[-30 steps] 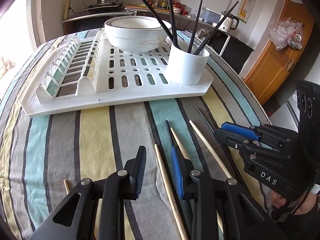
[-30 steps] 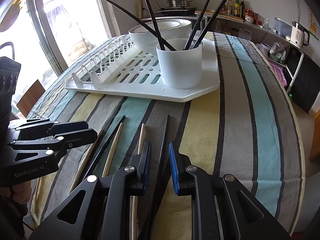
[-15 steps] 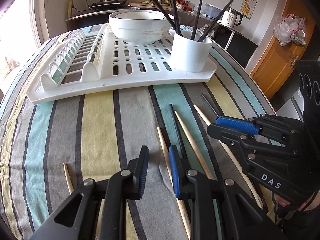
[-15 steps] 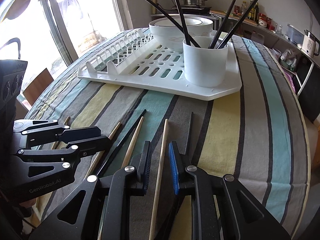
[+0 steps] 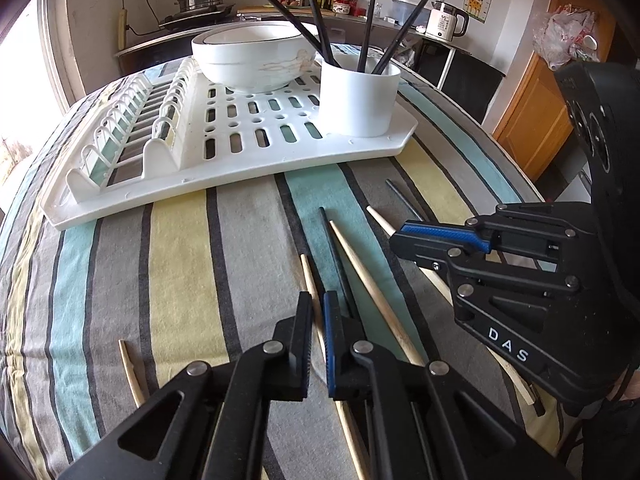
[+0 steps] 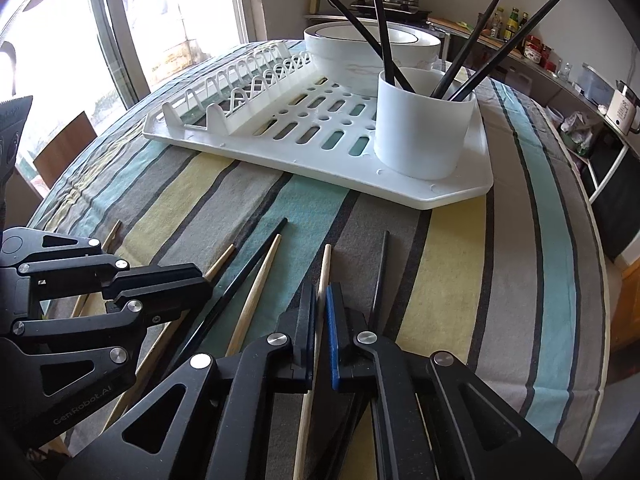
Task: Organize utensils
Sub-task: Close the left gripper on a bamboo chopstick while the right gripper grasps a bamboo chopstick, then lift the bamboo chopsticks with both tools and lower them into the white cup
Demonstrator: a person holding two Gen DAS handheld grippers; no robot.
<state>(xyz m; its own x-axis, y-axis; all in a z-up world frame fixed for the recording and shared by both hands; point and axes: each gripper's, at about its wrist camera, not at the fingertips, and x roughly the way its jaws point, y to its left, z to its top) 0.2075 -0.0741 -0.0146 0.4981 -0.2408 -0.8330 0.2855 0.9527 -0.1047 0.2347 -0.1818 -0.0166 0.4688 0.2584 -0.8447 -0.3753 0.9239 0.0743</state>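
Observation:
Several wooden and black chopsticks lie on the striped tablecloth. My left gripper [image 5: 317, 300] is shut on a wooden chopstick [image 5: 309, 276] that runs between its fingers. My right gripper [image 6: 321, 292] is shut on another wooden chopstick [image 6: 325, 266]; it also shows at the right of the left wrist view [image 5: 404, 236]. A white cup [image 5: 359, 98] [image 6: 424, 128] with several black chopsticks stands on the white drying rack [image 5: 240, 160] [image 6: 320, 128]. A black chopstick [image 6: 240, 284] and a wooden one [image 6: 260, 280] lie between the two grippers.
A white bowl [image 5: 256, 56] sits on the rack behind the cup. A lone wooden chopstick [image 5: 130, 372] lies at the left. A black chopstick [image 6: 380, 276] lies right of my right gripper. The table edge curves down at the right [image 6: 600, 280].
Both grippers have closed from a narrow gap onto wooden chopsticks. The left one shifted right onto its chopstick; the right one shifted left off the black chopstick onto the wooden one.

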